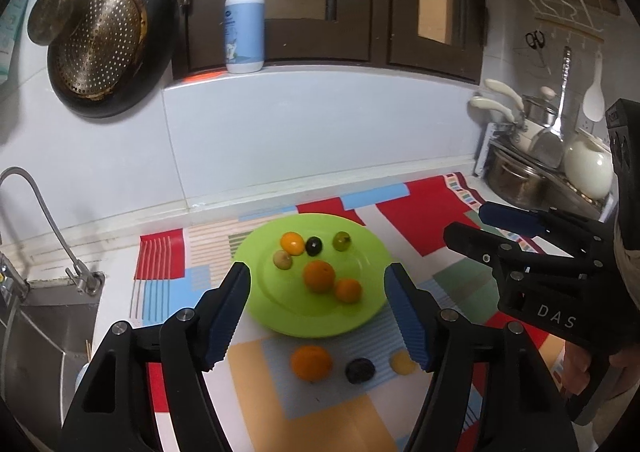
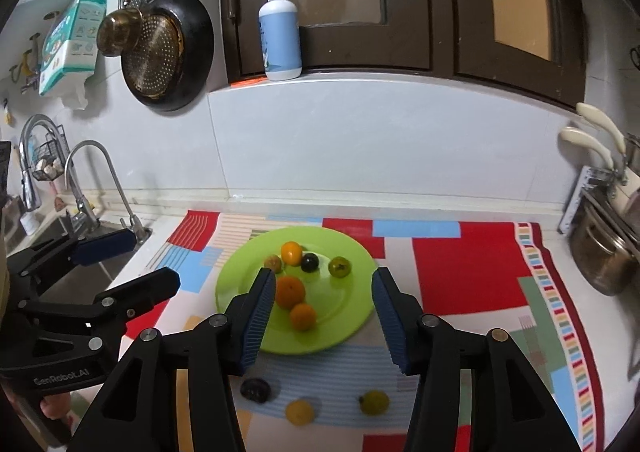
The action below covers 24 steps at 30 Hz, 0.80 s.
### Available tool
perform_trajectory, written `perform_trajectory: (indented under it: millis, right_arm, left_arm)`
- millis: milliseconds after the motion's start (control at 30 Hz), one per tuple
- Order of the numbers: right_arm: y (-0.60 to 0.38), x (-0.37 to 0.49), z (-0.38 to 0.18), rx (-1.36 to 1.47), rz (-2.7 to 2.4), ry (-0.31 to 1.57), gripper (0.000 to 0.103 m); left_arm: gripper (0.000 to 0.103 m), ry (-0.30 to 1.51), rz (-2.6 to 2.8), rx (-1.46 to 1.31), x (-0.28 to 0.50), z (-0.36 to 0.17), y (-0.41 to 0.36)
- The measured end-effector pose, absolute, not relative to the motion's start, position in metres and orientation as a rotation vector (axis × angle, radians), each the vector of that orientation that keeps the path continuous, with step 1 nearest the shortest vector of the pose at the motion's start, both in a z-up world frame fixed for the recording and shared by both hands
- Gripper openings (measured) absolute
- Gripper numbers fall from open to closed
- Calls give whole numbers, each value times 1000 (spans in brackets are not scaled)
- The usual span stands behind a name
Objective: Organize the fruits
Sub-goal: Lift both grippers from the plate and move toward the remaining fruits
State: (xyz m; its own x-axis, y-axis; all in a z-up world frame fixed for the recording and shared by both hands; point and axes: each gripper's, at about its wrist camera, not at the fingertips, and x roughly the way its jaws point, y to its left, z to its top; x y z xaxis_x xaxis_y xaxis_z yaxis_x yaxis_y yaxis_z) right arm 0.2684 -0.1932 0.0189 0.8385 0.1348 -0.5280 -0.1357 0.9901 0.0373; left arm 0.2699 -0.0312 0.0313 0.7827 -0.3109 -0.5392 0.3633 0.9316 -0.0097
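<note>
Dim, cool indoor light, soft shadows, heavy fisheye bending, dark vignetted corners, slight blur

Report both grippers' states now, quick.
Left gripper: open, holding nothing, above the round lime-green plastic plate.
Right gripper: open, holding nothing, above the same plate.

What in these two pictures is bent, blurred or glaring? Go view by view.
Left wrist view: fisheye bows the window ledge; black corners; the loose orange and dark fruit on the mat look soft. Right wrist view: same bowing; the fruits near the bottom, such as the yellow one, are blurred; the green plate is sharp, with faint sheen.
</note>
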Motion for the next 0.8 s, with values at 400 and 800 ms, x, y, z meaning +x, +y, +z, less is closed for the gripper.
perform_trajectory:
  millis: [400, 800]
  right_arm:
    - [-216, 231, 3, -22, 166, 573, 51]
    - [-231, 223, -27, -93, 194, 617, 51]
  left_arm:
    - [70, 540, -355, 116, 230, 12, -58]
    - [70, 540, -391, 175, 215, -19, -87]
